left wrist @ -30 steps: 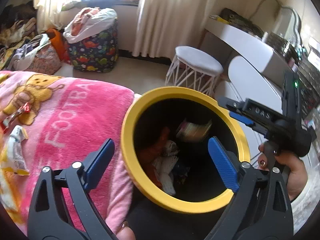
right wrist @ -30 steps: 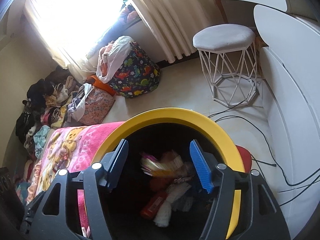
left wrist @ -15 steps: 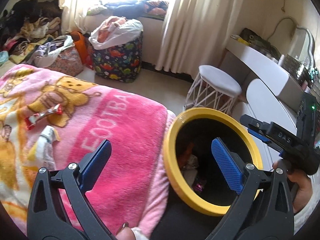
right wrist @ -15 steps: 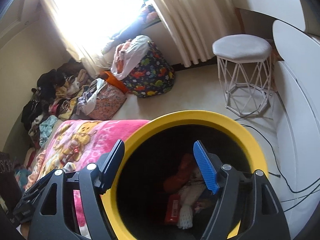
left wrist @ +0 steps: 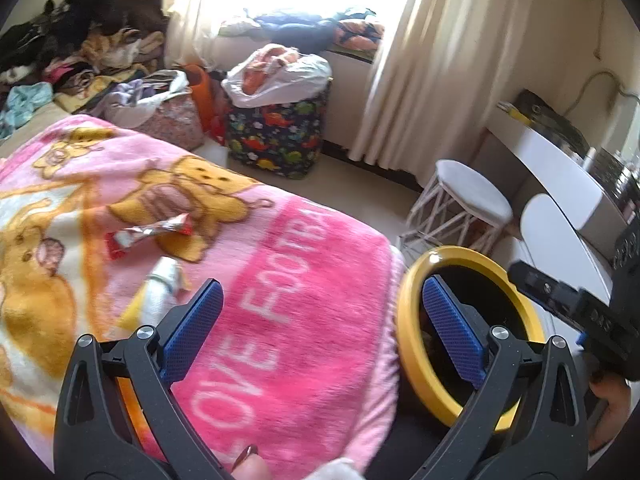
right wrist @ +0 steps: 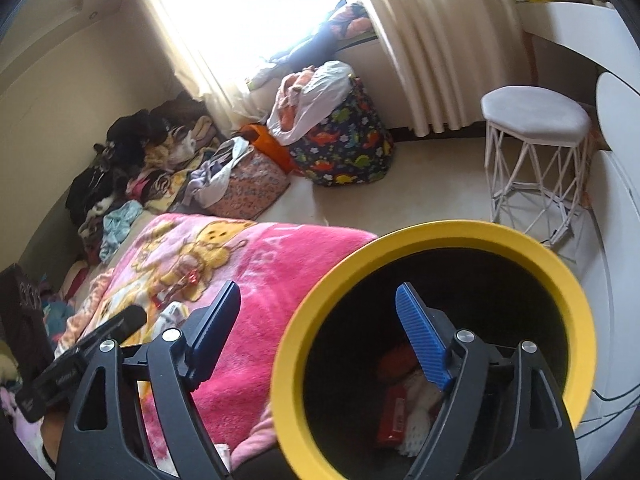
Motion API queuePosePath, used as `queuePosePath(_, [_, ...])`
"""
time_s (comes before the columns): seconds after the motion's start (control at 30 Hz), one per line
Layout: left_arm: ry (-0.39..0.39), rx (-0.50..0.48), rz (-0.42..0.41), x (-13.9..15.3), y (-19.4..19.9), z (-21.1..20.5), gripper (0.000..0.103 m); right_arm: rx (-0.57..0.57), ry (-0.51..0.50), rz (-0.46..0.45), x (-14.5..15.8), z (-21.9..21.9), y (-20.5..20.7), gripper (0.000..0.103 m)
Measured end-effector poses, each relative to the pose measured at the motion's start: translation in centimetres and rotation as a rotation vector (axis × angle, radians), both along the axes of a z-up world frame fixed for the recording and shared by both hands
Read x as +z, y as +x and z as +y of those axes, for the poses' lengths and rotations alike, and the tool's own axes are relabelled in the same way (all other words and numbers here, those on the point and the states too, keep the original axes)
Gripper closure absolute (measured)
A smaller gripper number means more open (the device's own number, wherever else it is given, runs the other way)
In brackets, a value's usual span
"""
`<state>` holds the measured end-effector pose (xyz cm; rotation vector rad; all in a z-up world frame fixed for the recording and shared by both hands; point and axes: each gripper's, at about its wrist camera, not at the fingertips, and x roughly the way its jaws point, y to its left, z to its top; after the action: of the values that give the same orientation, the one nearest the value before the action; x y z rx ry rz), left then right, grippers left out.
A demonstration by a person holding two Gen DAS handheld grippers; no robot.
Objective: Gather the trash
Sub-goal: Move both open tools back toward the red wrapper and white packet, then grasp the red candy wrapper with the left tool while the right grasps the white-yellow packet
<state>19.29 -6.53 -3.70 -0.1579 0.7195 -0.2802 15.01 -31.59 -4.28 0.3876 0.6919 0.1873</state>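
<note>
Landmark: a round bin (right wrist: 436,236) with a thick, smooth yellow rim and a dark inside, standing against the edge of a bed.
Bin contents: crumpled white paper and a red packet (right wrist: 394,420) lie at the bottom, seen from the right wrist view.
Bed cover: a fluffy pink blanket (left wrist: 304,312) printed with a cartoon bear and white letters, touching the bin's side.
Trash left to collect: a shiny red and silver wrapper (left wrist: 150,232), long and twisted, lies on the blanket well away from the bin; a crumpled white and yellow wrapper (left wrist: 160,292) lies on the blanket between it and the bin.
Left gripper (left wrist: 320,324): black arms, ribbed blue pads, jaws wide apart and empty, hanging over the blanket beside the bin.
Right gripper (right wrist: 320,328): jaws opening, nothing between them; one pad over the bin's mouth, the other over the blanket.
Step in hand: judged as between pieces, with both tools empty and facing the bed.
Next move: probably reaching away from the bin to the nearer white wrapper; thin, slippery film calls for pads low against the soft pile and a firm pinch.
</note>
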Motion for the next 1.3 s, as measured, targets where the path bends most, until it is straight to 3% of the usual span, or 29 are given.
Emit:
queuePosePath(0.7, [-0.010, 0.297, 0.022, -1.4, 3.3, 13.5, 0.011, 0.337, -0.069, 0.046, -1.2, 14.6, 3.2, 0.022])
queuePosePath(1.1, [-0.068, 0.306, 0.105, -4.1, 6.6, 17.7, 0.052, 0.502, -0.108, 0.091, -3.7, 23.5, 5.5, 0.022])
queuePosePath(1.3, [-0.116, 0.276, 0.159, -5.9, 8.3, 18.6, 0.055, 0.538, -0.099, 0.127, -5.5, 25.9, 7.2, 0.022])
